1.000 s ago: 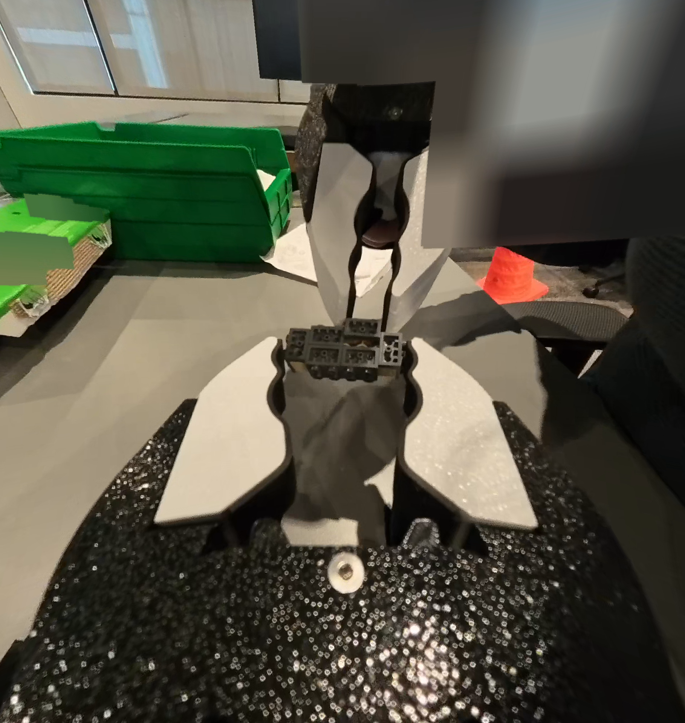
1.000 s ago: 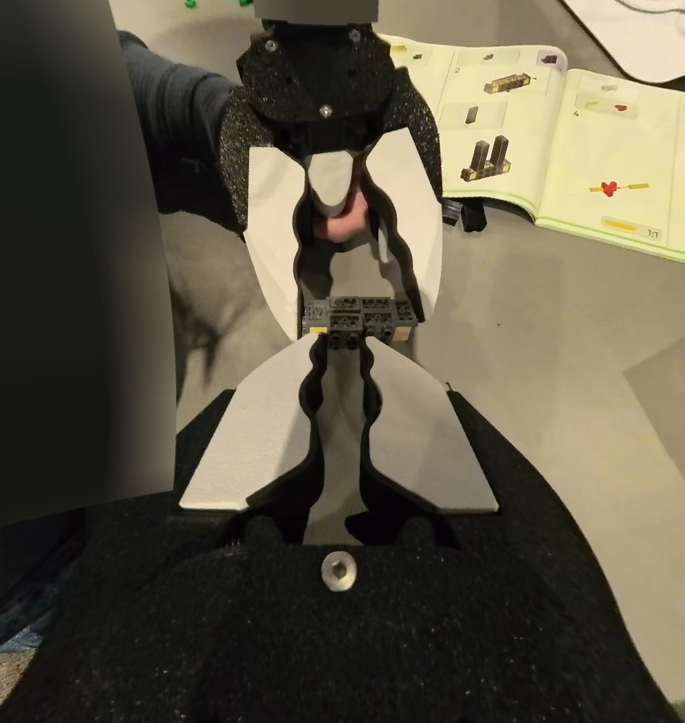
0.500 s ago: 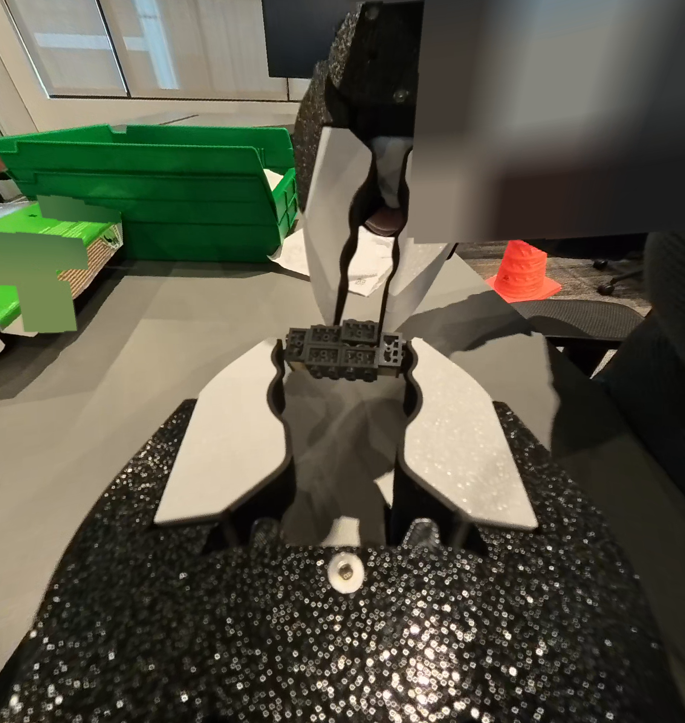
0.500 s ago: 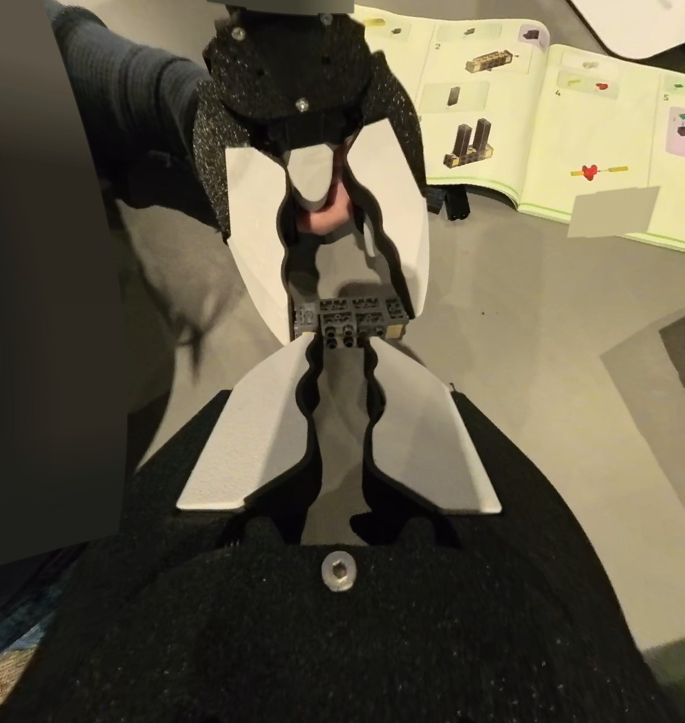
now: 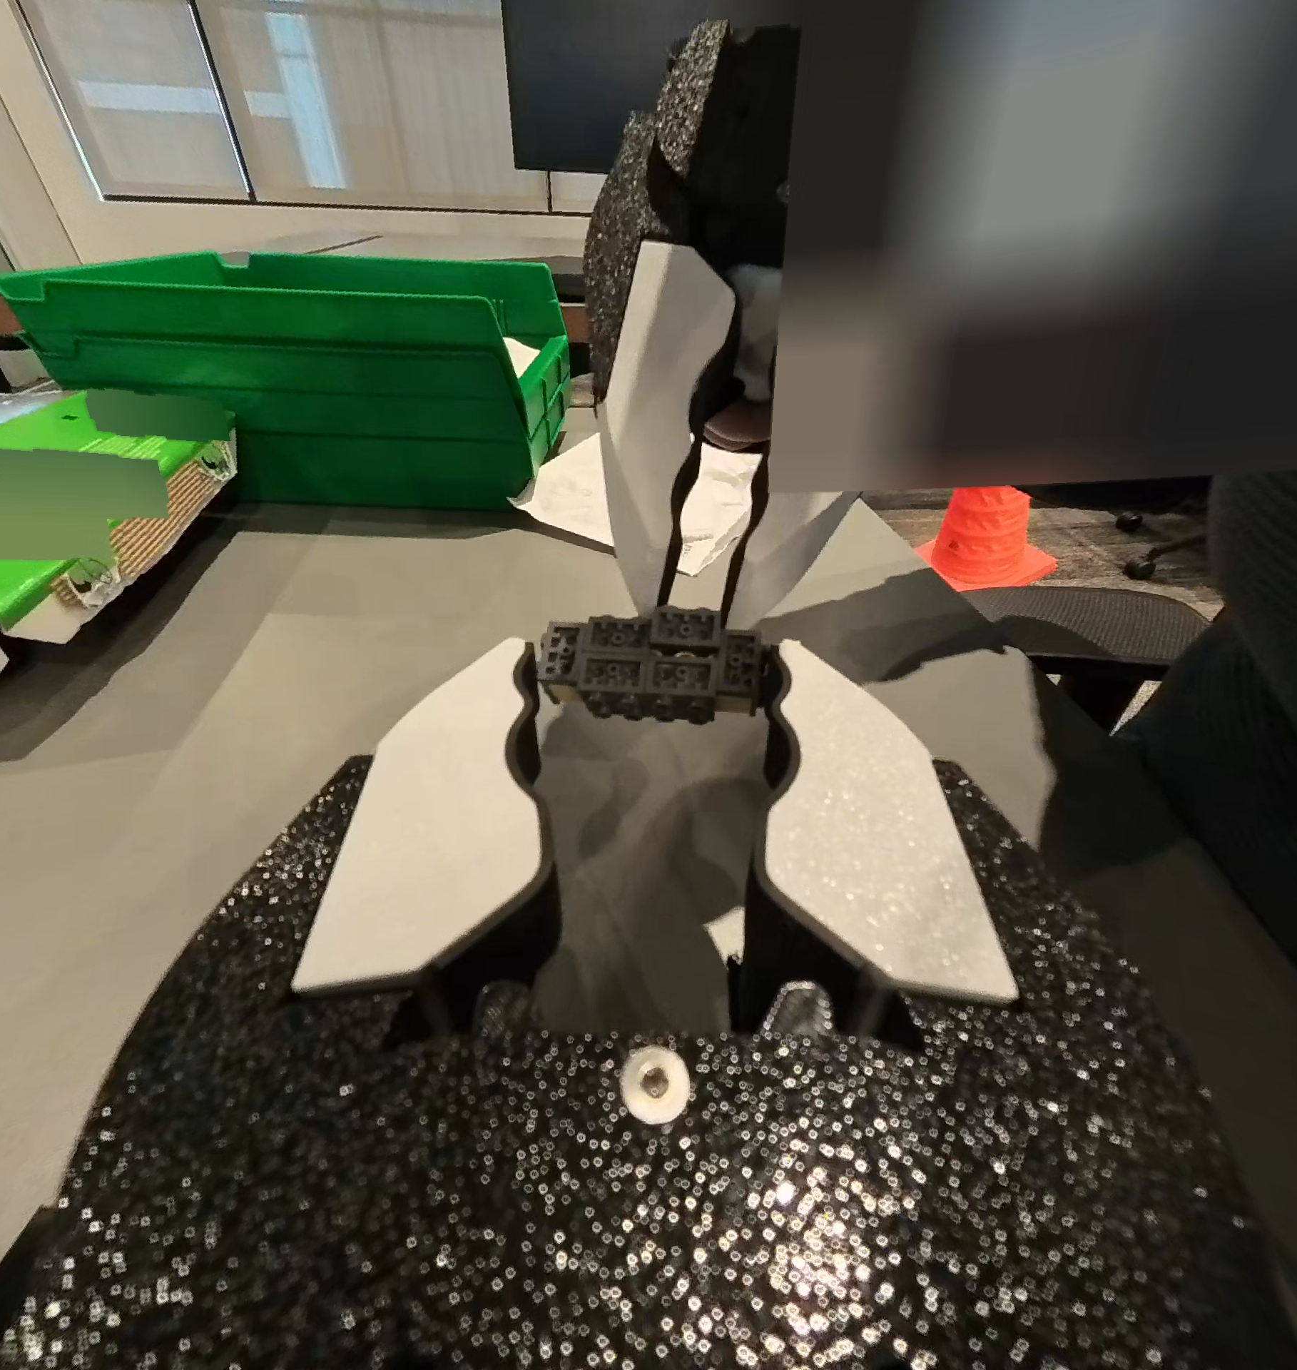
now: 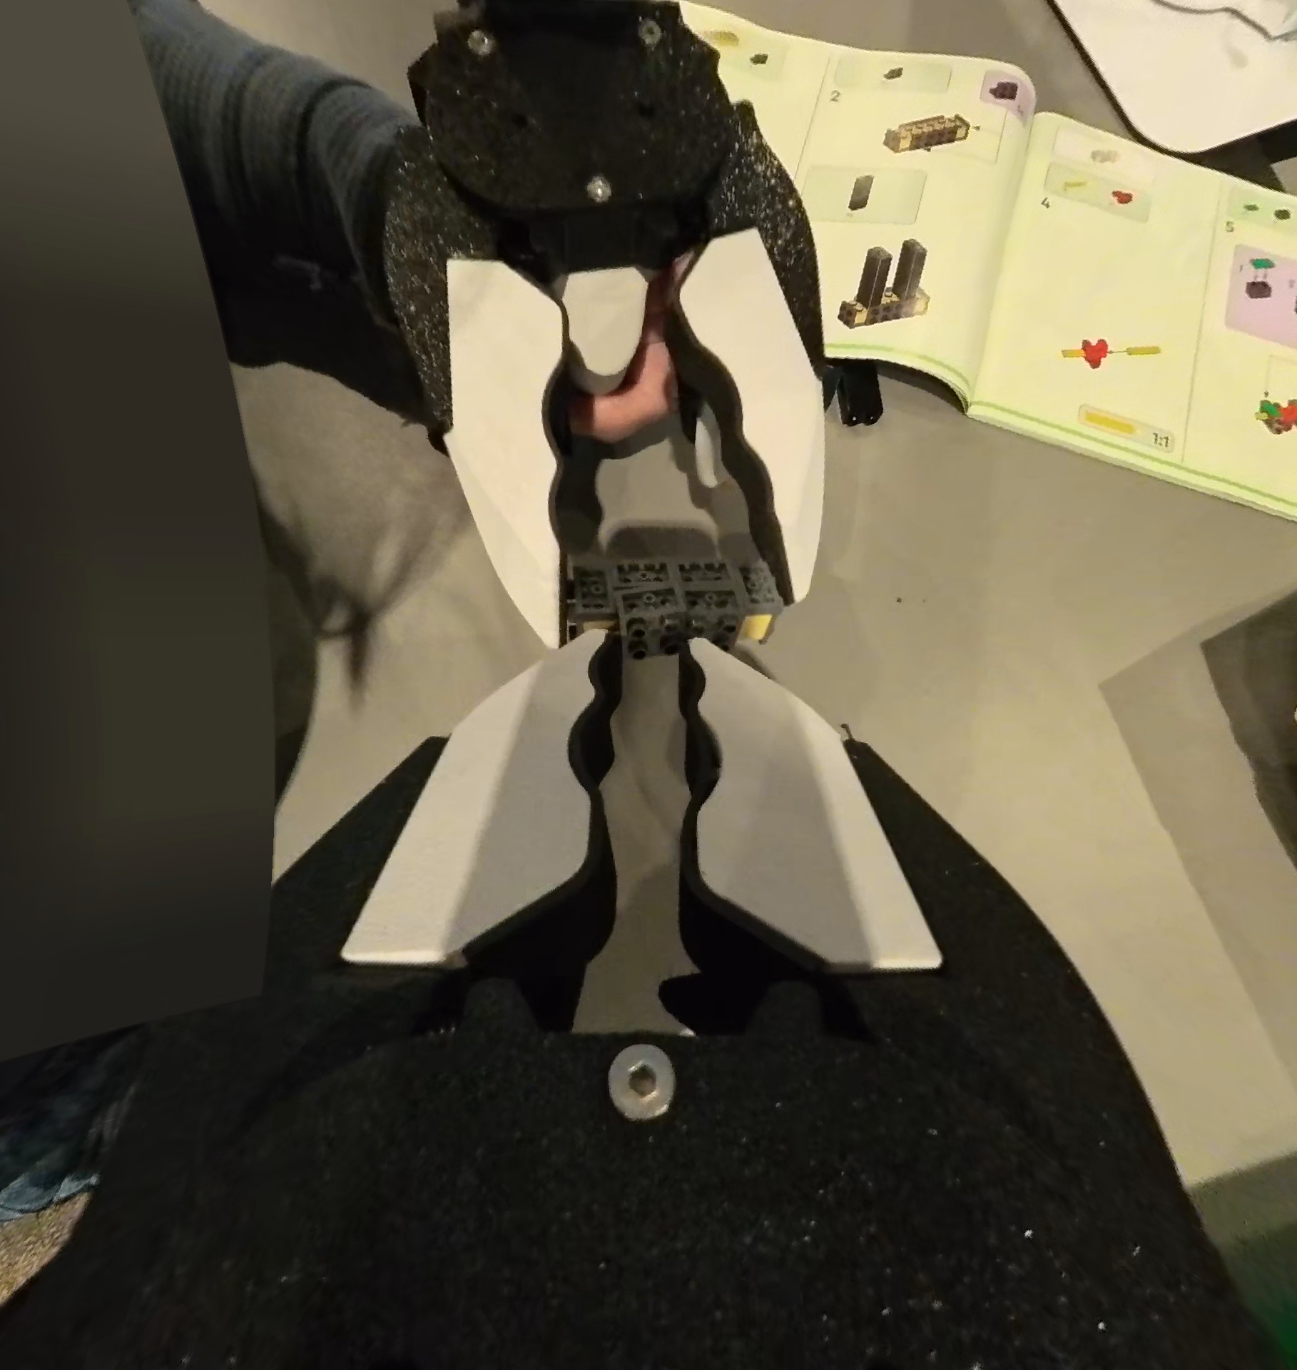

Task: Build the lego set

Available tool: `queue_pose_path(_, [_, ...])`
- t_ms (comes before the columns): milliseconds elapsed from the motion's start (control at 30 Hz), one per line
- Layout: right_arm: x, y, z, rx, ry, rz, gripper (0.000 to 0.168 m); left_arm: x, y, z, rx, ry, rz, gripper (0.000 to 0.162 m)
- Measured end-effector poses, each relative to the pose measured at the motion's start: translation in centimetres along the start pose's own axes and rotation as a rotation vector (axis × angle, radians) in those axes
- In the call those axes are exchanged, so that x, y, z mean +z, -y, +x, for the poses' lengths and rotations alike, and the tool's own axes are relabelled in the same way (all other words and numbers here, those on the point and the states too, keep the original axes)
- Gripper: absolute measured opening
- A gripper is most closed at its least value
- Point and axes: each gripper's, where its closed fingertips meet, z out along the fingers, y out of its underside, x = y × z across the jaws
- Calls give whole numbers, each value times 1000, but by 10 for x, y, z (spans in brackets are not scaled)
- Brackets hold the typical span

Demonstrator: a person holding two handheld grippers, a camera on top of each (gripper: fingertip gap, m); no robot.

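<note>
A dark grey lego assembly (image 5: 649, 667) with a tan bottom layer is held above the grey table (image 5: 186, 778). My left gripper (image 5: 653, 667) is shut on its two ends. The assembly also shows in the right wrist view (image 6: 671, 586), between the left gripper's fingers (image 6: 505, 445) that come down from the top. My right gripper (image 6: 649, 652) is shut on a small dark brick (image 6: 657, 639) that sits against the assembly's side. In the left wrist view the right gripper's fingers (image 5: 645, 445) reach down from above onto that brick (image 5: 686, 626).
Stacked green bins (image 5: 297, 385) and a green box (image 5: 75, 519) stand at the far left. An open instruction booklet (image 6: 1038, 259) lies on the table, with black bricks (image 6: 857, 393) beside it. An orange cone (image 5: 983, 534) and a chair (image 5: 1075, 623) are beyond the table edge. The grippers are tip to tip, or close to it.
Both grippers keep their hold and stay joined at the assembly. The pair has shifted slightly, so the background has slid in both views.
</note>
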Motion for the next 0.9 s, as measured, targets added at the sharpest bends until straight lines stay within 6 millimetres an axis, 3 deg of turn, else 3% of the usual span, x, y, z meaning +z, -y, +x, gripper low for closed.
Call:
queue_pose_path(600, [-4, 3, 4, 58, -14, -16, 21, 0, 3, 1, -2, 1, 21, 58])
queue_pose_path(900, [-10, 12, 4, 50, -30, 0, 23, -5, 18, 0, -6, 9, 127, 58])
